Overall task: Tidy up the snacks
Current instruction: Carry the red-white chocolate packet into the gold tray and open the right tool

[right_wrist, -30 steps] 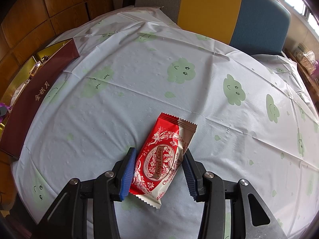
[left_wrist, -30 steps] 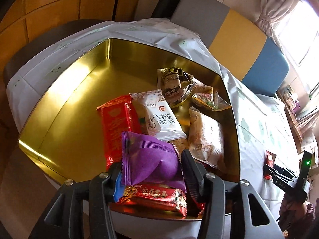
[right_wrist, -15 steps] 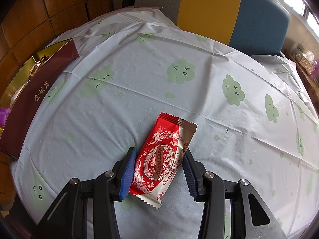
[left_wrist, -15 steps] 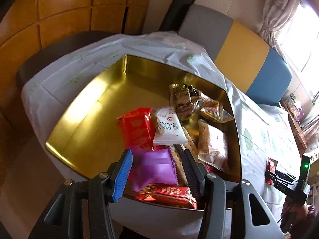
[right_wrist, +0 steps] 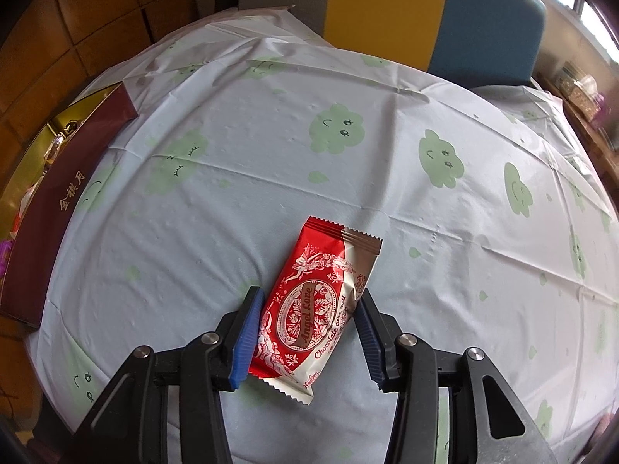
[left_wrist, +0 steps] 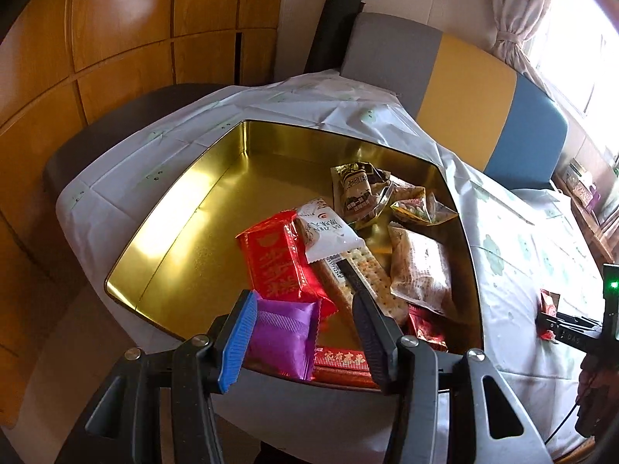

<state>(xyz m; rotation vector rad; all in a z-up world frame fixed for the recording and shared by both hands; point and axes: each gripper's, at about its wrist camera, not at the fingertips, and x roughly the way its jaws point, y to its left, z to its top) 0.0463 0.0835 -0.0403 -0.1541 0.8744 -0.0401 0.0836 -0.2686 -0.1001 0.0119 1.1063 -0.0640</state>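
Note:
A gold tin (left_wrist: 201, 232) holds several snack packets, among them a red one (left_wrist: 274, 259), a white one (left_wrist: 329, 232) and a cracker pack (left_wrist: 371, 274). A purple packet (left_wrist: 282, 332) lies at the tin's near edge. My left gripper (left_wrist: 303, 299) hovers open above it, and neither pad touches it. In the right wrist view a red and white chocolate roll packet (right_wrist: 321, 294) lies slightly askew on the cloud-print tablecloth (right_wrist: 271, 154). My right gripper (right_wrist: 308, 295) is shut on it, a pad against each long edge.
The tin's maroon outer wall (right_wrist: 73, 201) stands at the table's left. A grey, yellow and blue bench (left_wrist: 464, 77) runs behind the table, with wooden wall panels (left_wrist: 116, 38) to the left. The tin's left half is bare gold floor.
My left gripper has drawn back and up from the tin, leaving the purple packet at its near edge. The right gripper and its packet have not moved.

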